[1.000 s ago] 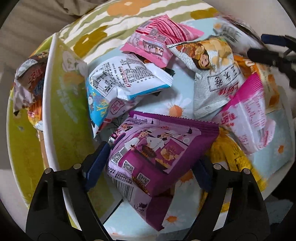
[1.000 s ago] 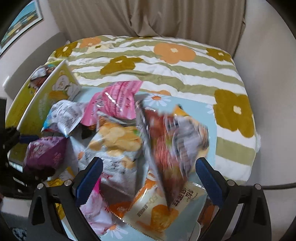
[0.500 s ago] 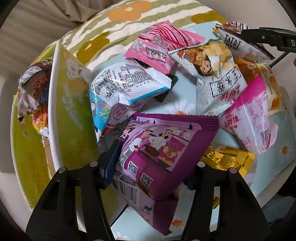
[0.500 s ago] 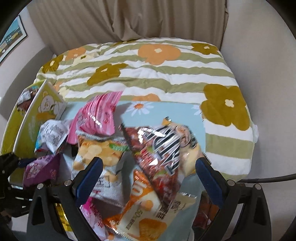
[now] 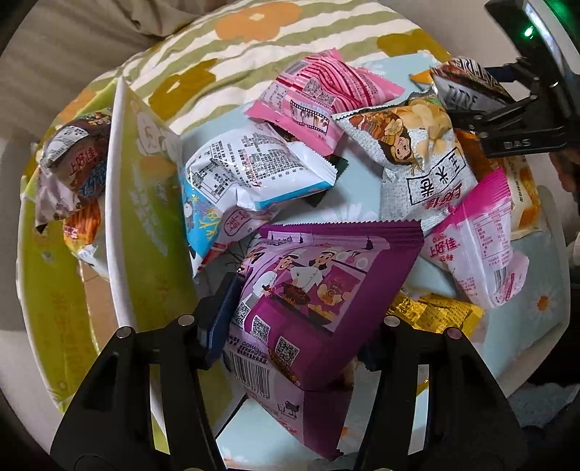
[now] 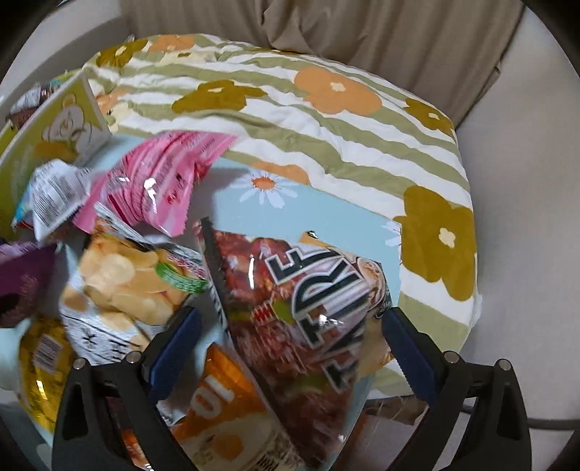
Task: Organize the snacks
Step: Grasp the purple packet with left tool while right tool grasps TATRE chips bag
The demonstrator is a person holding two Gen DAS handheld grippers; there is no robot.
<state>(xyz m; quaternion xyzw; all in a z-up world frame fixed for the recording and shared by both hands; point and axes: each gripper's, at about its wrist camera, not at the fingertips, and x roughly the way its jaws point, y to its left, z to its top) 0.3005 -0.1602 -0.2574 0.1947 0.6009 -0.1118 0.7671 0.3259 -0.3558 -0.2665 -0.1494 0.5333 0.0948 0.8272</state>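
Note:
My left gripper [image 5: 295, 326] is shut on a purple snack bag [image 5: 311, 290] with cartoon chefs, held above the pile. My right gripper [image 6: 290, 347] is shut on a dark red "TATRE" snack bag [image 6: 301, 315]; it also shows in the left wrist view [image 5: 467, 94] at the top right. Loose bags lie on a light blue daisy cloth [image 5: 543, 297]: pink striped [image 5: 322, 94], white and blue [image 5: 250, 170], silver chips [image 5: 424, 159], pink and white [image 5: 478, 246], gold [image 5: 435, 311], orange [image 6: 217, 405].
A yellow-green box [image 5: 137, 224] with a white rim stands at the left and holds several bags [image 5: 72, 166]. A striped flower quilt [image 6: 326, 108] covers the bed behind. Beige curtain [image 6: 326, 21] and pale wall beyond.
My left gripper has closed on the purple bag and raised it. My right gripper has lifted the red bag, which has turned to face the camera.

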